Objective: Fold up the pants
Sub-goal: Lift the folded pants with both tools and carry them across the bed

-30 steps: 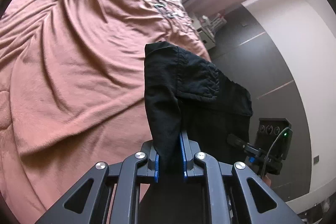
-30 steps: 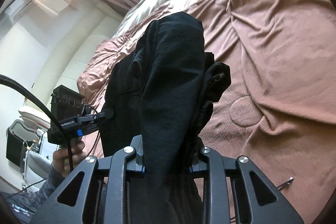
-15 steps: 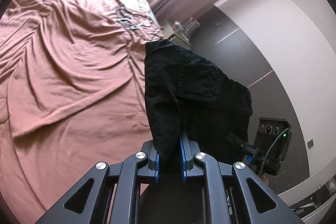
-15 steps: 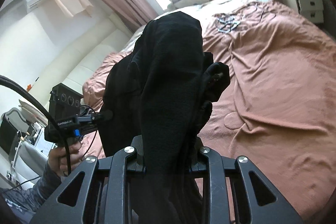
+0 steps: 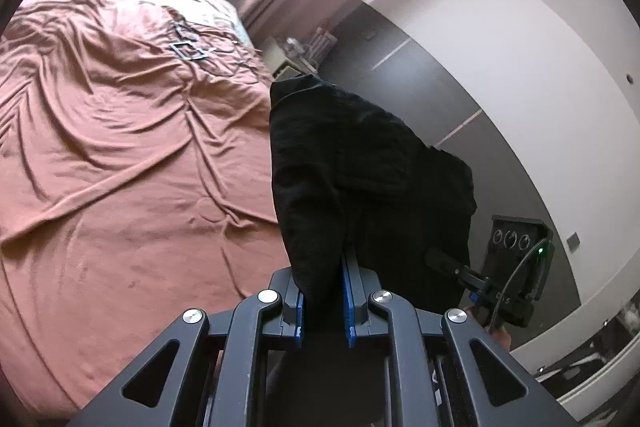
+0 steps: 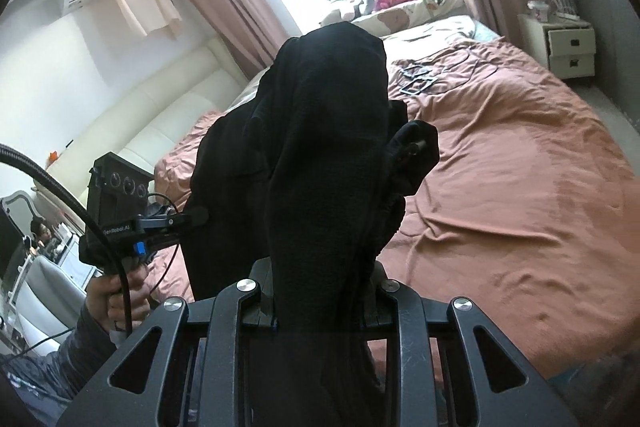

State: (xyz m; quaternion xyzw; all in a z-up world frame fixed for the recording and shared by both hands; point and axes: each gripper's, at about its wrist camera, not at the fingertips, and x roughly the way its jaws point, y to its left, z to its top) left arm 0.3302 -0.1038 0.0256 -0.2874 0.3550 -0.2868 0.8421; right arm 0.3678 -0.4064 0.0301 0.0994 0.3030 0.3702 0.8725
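The black pants [image 5: 352, 163] hang in the air above the edge of the bed, held by both grippers. My left gripper [image 5: 323, 301] is shut on a fold of the black cloth, which rises between its blue pads. My right gripper [image 6: 320, 291] is shut on another bunch of the pants [image 6: 320, 155], which drapes over and hides its fingertips. The right gripper also shows in the left wrist view [image 5: 508, 275], at the pants' far side. The left gripper shows in the right wrist view [image 6: 120, 211], held by a hand.
A wide bed with a wrinkled brown cover [image 5: 120, 155] lies below and ahead [image 6: 520, 167]. Small dark frames [image 6: 416, 81] lie on it near the pillows. A white nightstand [image 6: 568, 43] stands at the far right. A cream headboard [image 6: 160, 115] is at left.
Both grippers have lifted and tilted up with the pants: more of the window, curtains and walls shows, and the bed sits lower in view. Both grips are unchanged.
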